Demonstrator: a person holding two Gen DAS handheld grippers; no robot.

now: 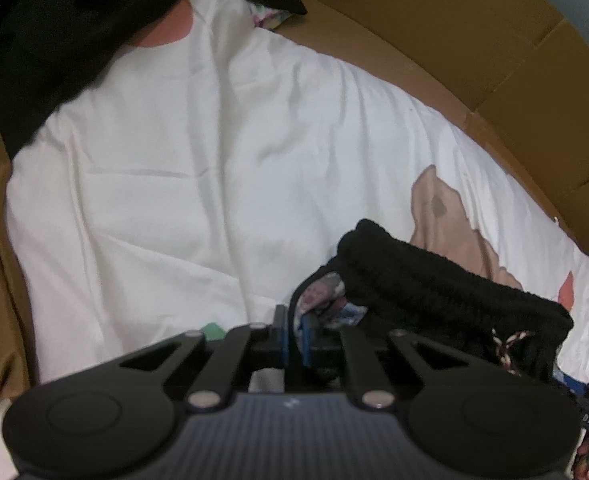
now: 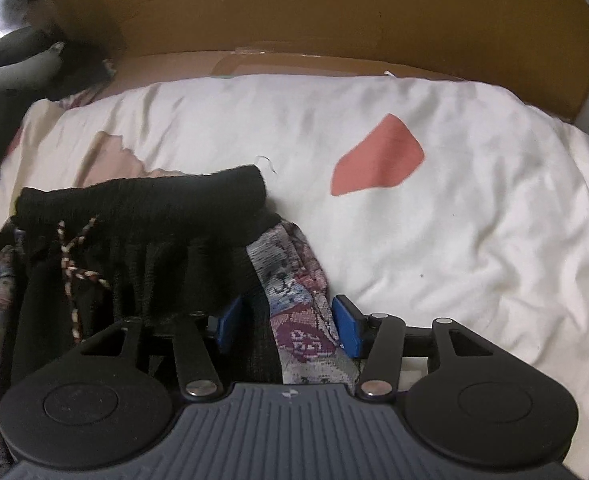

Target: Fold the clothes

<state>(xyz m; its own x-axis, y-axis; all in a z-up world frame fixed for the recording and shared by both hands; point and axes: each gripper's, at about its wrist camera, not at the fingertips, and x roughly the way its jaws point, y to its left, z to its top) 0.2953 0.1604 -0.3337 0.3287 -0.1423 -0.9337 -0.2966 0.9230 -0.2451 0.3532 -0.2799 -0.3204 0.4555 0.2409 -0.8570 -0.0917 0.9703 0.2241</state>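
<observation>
Black gripper arms and a ribbed grey body filled the bottom of both views. Most of the garment (image 2: 166,248) was hidden under them, so its full shape was hard to tell. It looked like a pair of pants or a skirt with a black, stretchy, ribbed waistband (image 2: 142,204) and a speckled drawstring (image 2: 74,276) knotted in front. Below the band was woven cloth with pink, purple and grey pictures on it.

The waistband ran sideways across the right wrist view, from one gripper to the other. The garment hung over a soft, wrinkly white blanket (image 2: 474,208) with a pink patch and a tan patch.

The left gripper (image 1: 292,332) was squeezed tight on one end of the waistband. Its blue pads (image 1: 305,330) were nearly touching, with a thin edge of cloth pinched between them.

The right gripper (image 2: 288,324) was about half open. Cloth lay between its blue pads (image 2: 348,328), but they did not seem to press on it.

Brown cardboard (image 2: 334,16) stood behind the blanket. Dark green cloth (image 1: 54,20) was blurry in the far corner.
</observation>
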